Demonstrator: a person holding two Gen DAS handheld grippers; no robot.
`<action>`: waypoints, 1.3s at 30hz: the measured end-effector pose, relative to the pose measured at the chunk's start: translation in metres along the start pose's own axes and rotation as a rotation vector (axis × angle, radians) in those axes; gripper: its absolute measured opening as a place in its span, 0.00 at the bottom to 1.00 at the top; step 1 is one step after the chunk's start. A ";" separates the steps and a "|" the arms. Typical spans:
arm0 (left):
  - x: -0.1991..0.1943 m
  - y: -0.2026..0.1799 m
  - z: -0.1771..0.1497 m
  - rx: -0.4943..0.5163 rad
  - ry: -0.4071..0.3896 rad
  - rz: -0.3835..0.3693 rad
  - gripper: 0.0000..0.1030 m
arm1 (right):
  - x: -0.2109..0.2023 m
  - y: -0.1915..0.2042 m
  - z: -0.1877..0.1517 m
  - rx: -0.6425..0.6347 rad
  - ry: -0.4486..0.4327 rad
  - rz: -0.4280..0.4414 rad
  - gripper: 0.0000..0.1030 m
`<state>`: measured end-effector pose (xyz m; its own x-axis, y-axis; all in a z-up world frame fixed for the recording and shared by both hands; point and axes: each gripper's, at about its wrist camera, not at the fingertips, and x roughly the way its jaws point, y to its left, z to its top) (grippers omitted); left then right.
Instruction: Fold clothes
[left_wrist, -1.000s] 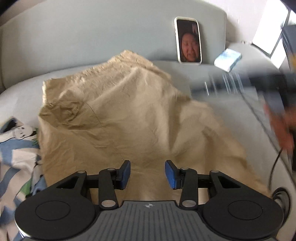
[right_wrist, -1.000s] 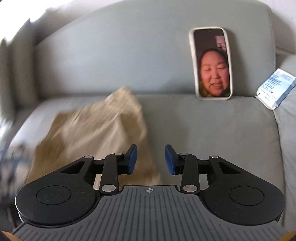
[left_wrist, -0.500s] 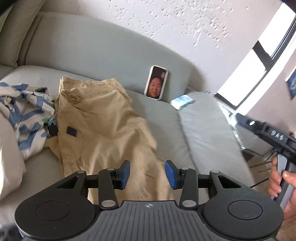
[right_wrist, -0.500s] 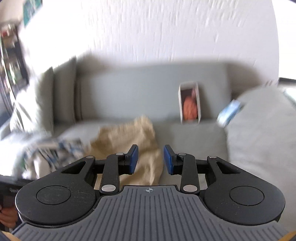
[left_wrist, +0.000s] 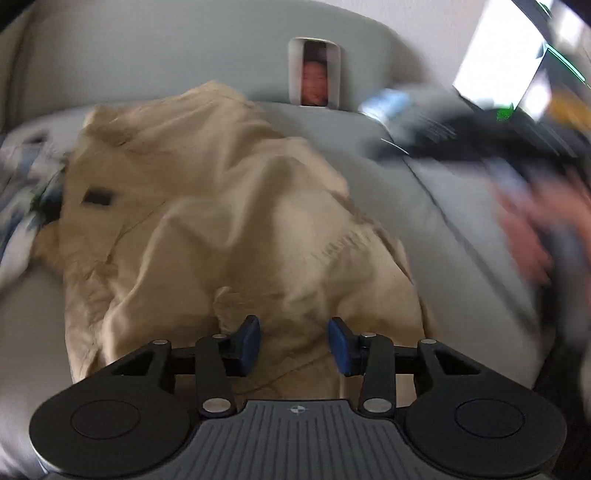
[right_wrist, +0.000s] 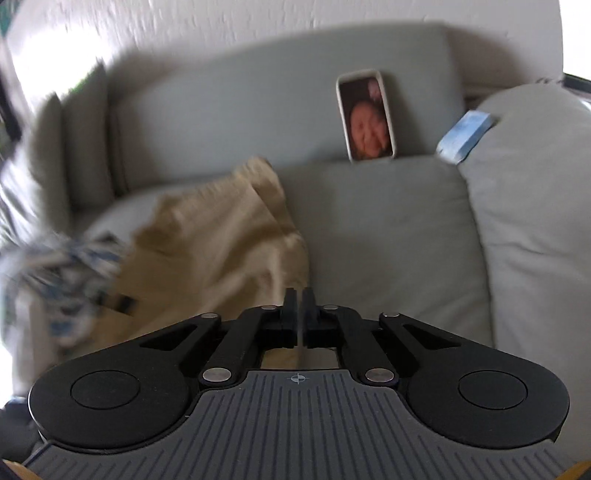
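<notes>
Tan trousers (left_wrist: 221, 221) lie crumpled lengthwise on the grey sofa seat (left_wrist: 406, 206), a dark label near their far left. My left gripper (left_wrist: 294, 341) is open just above their near end, with cloth under both blue pads. My right gripper (right_wrist: 299, 301) is shut at the right edge of the trousers (right_wrist: 221, 251). I cannot tell whether any cloth is caught between its fingers. In the left wrist view the right gripper (left_wrist: 461, 136) is a dark blur at the right, held by a hand (left_wrist: 528, 229).
A phone (right_wrist: 369, 114) leans against the sofa back. A blue and white packet (right_wrist: 463, 138) sits beside it, by a grey cushion (right_wrist: 535, 206). A blue and white striped garment (right_wrist: 62, 266) is heaped left of the trousers.
Both grippers have come back down close to the sofa after pulling away. The right gripper has gone from open to shut. The left stays open.
</notes>
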<state>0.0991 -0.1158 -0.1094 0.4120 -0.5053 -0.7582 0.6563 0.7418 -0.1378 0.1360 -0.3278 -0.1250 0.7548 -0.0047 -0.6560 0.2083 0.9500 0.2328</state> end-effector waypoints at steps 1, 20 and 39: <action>0.002 -0.008 -0.001 0.078 -0.002 0.012 0.38 | 0.017 0.002 0.002 -0.011 -0.004 0.002 0.02; 0.004 0.009 -0.001 0.029 -0.013 -0.074 0.39 | 0.072 0.010 0.015 -0.022 0.125 -0.005 0.10; -0.057 -0.010 -0.040 -0.157 0.049 0.077 0.38 | -0.085 0.048 -0.121 -0.074 0.269 0.066 0.39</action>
<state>0.0438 -0.0768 -0.0902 0.4239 -0.4251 -0.7998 0.5157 0.8392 -0.1726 0.0068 -0.2438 -0.1454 0.5712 0.1314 -0.8103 0.1107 0.9658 0.2347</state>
